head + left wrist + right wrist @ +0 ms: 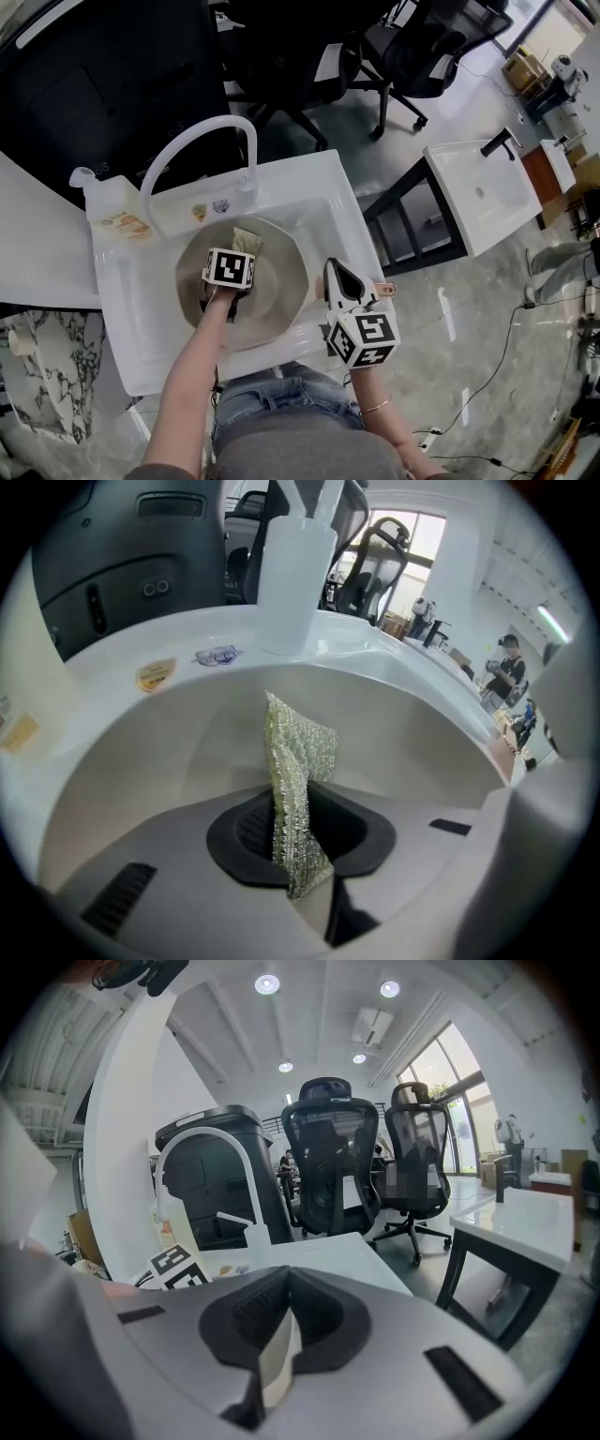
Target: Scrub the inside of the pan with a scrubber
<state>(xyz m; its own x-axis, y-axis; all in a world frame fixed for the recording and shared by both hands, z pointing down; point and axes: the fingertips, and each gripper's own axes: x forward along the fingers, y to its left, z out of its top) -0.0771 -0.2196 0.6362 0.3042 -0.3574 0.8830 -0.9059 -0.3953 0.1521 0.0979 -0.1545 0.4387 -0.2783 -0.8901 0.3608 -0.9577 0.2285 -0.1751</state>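
Observation:
A round grey pan [277, 286] lies in the white sink [319, 192]. My left gripper [239, 253] is over the pan's middle, shut on a yellow-green mesh scrubber [247, 238]. In the left gripper view the scrubber [295, 780] stands upright between the jaws of the left gripper [302, 860], with the pan's inner wall [159, 752] behind it. My right gripper [337, 279] is at the pan's right rim, shut on the pan's handle, whose end [384, 289] sticks out to the right. A thin pale strip of the handle [279, 1358] shows between the right gripper's [277, 1340] jaws.
A curved white faucet [192, 150] arches over the sink's back; its base [295, 574] rises just behind the pan. Stickers [127, 223] lie on the sink's back ledge. Office chairs [412, 47] and a second white sink stand [483, 192] are to the right.

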